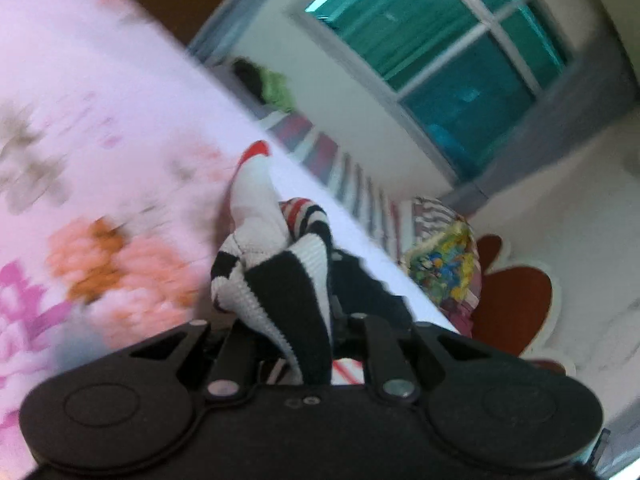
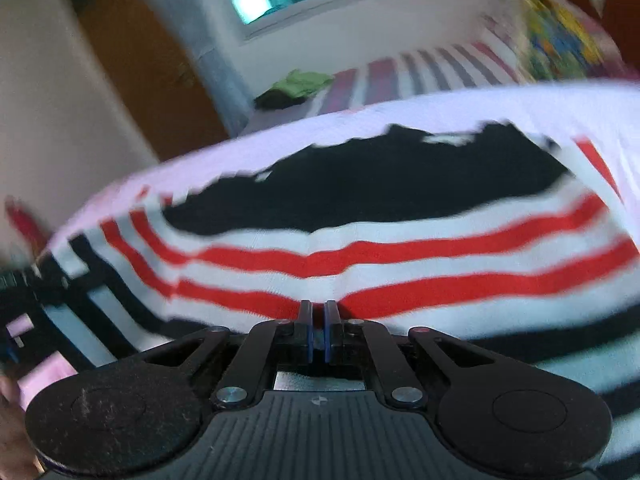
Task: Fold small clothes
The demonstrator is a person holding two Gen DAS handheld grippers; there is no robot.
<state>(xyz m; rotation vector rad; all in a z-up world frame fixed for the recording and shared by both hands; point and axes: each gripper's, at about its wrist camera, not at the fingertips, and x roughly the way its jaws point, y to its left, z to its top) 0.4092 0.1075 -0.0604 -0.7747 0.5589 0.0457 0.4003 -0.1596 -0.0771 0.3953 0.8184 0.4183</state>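
1. Left wrist view: the left gripper (image 1: 294, 320) has its jaws closed around a bunched fold of the striped garment (image 1: 276, 264), a knit in black, white and red. The cloth rises from between the jaws in a crumpled peak and trails forward over the pink floral sheet (image 1: 100, 152), ending in a red-edged tip near the sheet's far edge.
2. Same view, edges: the sheet's border runs diagonally from upper left to lower right, just beside the garment. Past it lie a striped bedcover (image 1: 340, 164), a colourful cushion (image 1: 444, 264) and a red flower-shaped mat (image 1: 516, 304) on the pale floor. To the left of the garment the sheet is open cloth, though blurred.
3. Same view, background: a teal window (image 1: 440, 52) fills the far wall, with a green and dark pile of clothes (image 1: 268, 84) below its left corner.
4. Right wrist view: the right gripper (image 2: 319, 320) is pinched to a narrow slit on the near hem of the garment (image 2: 360, 216), which spreads wide and mostly flat in front of it, with red stripes nearest and a black panel behind.
5. Same view, edges: the garment's far edge is ragged with blur and stops short of the sheet's (image 2: 440, 104) curved rim. The left end of the garment drops toward a dark, unclear shape at the frame edge.
6. Same view, beyond the rim: the striped bedcover (image 2: 400, 72), the green clothes (image 2: 300, 82) and a brown door (image 2: 140, 60).
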